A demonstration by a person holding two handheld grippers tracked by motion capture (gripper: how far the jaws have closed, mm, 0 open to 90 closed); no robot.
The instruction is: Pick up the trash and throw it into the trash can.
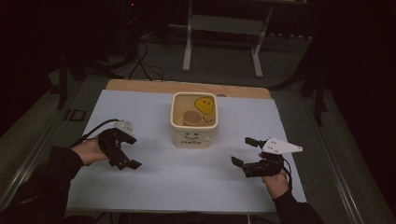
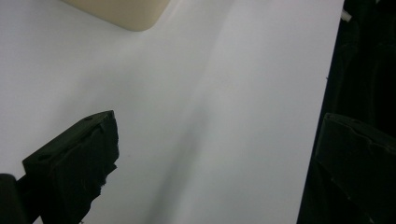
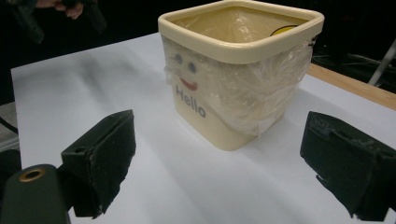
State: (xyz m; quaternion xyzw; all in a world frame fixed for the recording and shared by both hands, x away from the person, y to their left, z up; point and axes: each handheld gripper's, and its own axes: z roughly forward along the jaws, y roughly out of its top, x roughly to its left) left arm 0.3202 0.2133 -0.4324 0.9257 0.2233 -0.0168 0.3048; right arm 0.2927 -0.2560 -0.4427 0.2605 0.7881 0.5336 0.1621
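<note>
A cream square bin (image 1: 194, 135) with a face and "Hello" on its front stands at the middle of the white sheet (image 1: 187, 186). It is lined with clear plastic and holds a paper cup (image 1: 190, 117) and a yellow smiley item (image 1: 205, 104). My left gripper (image 1: 134, 151) is open to the bin's left, with nothing between its jaws. My right gripper (image 1: 241, 150) is open to the bin's right, pointing at it. In the right gripper view the bin (image 3: 243, 88) stands just beyond the gripper (image 3: 217, 126). In the left gripper view the gripper (image 2: 218, 119) hangs over bare sheet, with a bin corner (image 2: 126, 11) at the top.
A strip of wooden tabletop (image 1: 187, 86) shows behind the sheet. Beyond it stand a grey metal table frame (image 1: 189, 42) and cables on the floor (image 1: 144, 65). The sheet's near edge (image 2: 322, 93) runs beside the left gripper. The room around is dark.
</note>
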